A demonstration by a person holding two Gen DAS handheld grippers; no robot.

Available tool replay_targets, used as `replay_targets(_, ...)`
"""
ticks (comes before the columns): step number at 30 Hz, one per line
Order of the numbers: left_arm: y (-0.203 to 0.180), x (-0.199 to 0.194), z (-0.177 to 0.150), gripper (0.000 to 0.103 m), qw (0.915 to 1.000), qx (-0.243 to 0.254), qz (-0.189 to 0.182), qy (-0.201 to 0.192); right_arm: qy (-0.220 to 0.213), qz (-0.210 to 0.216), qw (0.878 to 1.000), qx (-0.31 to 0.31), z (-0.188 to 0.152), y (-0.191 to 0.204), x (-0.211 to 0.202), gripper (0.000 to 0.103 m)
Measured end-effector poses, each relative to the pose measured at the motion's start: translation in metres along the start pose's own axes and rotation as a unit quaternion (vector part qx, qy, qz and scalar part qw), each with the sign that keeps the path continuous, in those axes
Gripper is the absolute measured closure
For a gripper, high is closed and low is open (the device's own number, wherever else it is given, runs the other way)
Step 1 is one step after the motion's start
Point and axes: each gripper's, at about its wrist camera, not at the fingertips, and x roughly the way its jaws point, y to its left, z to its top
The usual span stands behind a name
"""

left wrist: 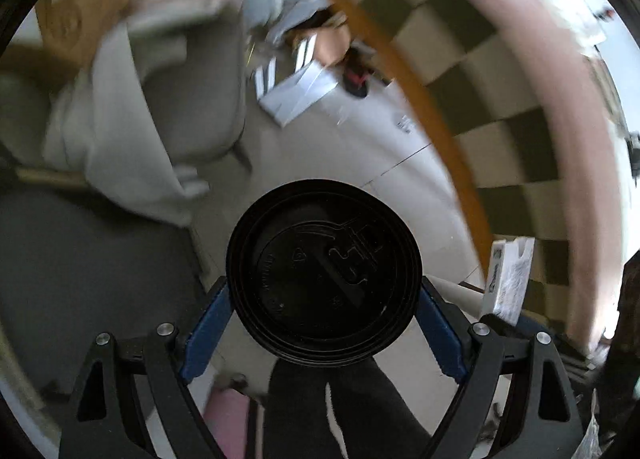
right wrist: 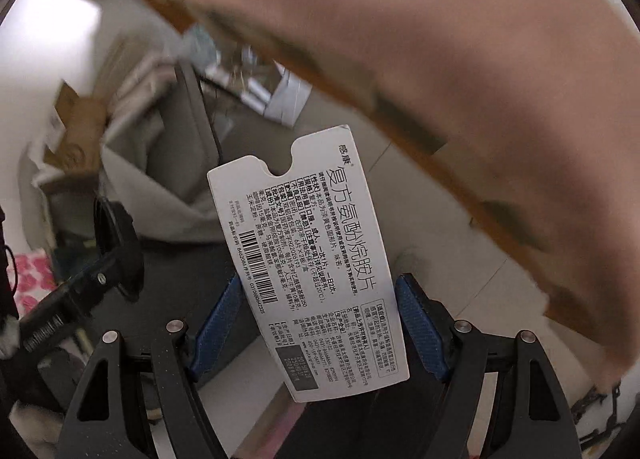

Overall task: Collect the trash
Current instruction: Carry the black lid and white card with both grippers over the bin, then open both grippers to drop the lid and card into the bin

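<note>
Left gripper point(left wrist: 324, 291) clamps black lid point(left wrist: 324, 271); right gripper point(right wrist: 318, 307) clamps medicine box point(right wrist: 308, 259) (flattened).

Both wrist views steeply downward, sharing floor point(left wrist: 400, 147).

The white medicine box point(right wrist: 316, 259) carries printed Chinese text: the large title reads 复方氨酚烷胺片, with the small brand 感康 beside it. Smaller lines, a barcode and a dark date panel follow, too fine to read surely. The black cup lid point(left wrist: 324, 271) bears embossed marks that cannot be read.
</note>
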Motion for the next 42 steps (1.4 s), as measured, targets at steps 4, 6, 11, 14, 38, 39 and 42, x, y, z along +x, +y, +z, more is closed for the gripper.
replay_targets(4, 0.034, 0.085, 0.005, 0.016, 0.9981, -0.03, -0.03, 0.044, 0.021, -0.004, 1.0, 0.002, 0.002, -0.009, 0.082, 0.023)
replay_targets(6, 0.049, 0.135, 0.008, 0.015, 0.9947, -0.048, -0.053, 0.073, 0.034, -0.002, 0.999, 0.008, 0.003, -0.02, 0.13, 0.023)
replay_targets(11, 0.082, 0.231, 0.01, 0.011, 0.9855, -0.089, -0.086, 0.115, 0.054, 0.012, 0.998, 0.024, 0.007, -0.043, 0.233, 0.023)
replay_targets(14, 0.101, 0.27, 0.01, 0.009, 0.9826, -0.107, -0.09, 0.122, 0.06, 0.03, 0.997, 0.032, 0.011, -0.055, 0.279, 0.023)
replay_targets(38, 0.082, 0.199, -0.039, 0.009, 0.9893, -0.03, 0.142, 0.013, 0.019, -0.086, 0.992, -0.088, 0.016, -0.032, 0.267, 0.002)
replay_targets(39, 0.078, 0.191, -0.041, 0.009, 0.9892, -0.029, 0.143, 0.011, 0.018, -0.09, 0.992, -0.088, 0.015, -0.03, 0.261, 0.002)
replay_targets(42, 0.07, 0.172, -0.046, 0.009, 0.9894, -0.03, 0.142, 0.005, 0.013, -0.094, 0.991, -0.095, 0.011, -0.027, 0.238, 0.002)
